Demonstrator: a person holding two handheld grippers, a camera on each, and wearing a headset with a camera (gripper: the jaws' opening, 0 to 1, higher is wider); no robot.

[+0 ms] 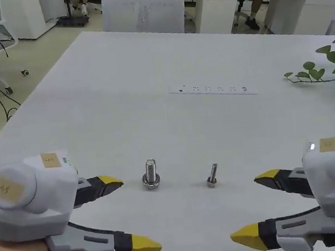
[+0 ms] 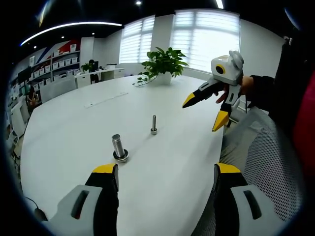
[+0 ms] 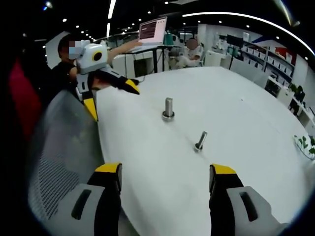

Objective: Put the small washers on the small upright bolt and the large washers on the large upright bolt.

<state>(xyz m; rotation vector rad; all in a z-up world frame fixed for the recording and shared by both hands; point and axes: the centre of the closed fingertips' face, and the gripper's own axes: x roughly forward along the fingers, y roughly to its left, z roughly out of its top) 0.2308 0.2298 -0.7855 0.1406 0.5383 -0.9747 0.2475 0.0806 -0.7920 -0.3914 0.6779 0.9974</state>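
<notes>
Left gripper [image 1: 136, 215] sits nearest, front-left of the large bolt [image 1: 151, 174]. Its pointed yellow-tipped black jaws are spread wide, holding nothing. Right gripper [image 1: 248, 206] is front-right of the large bolt, same yellow tips, also spread and empty. Large bolt stands upright on the matte white table [image 1: 97, 107]: threaded steel, wider metal ring at its foot, apart from both grippers. Small bolt [image 1: 212, 175] stands right of it, thinner, ring at base. Beyond the large bolt lies a flat white power strip [image 1: 214, 89]; further right, a leafy vine [image 1: 319, 72].
</notes>
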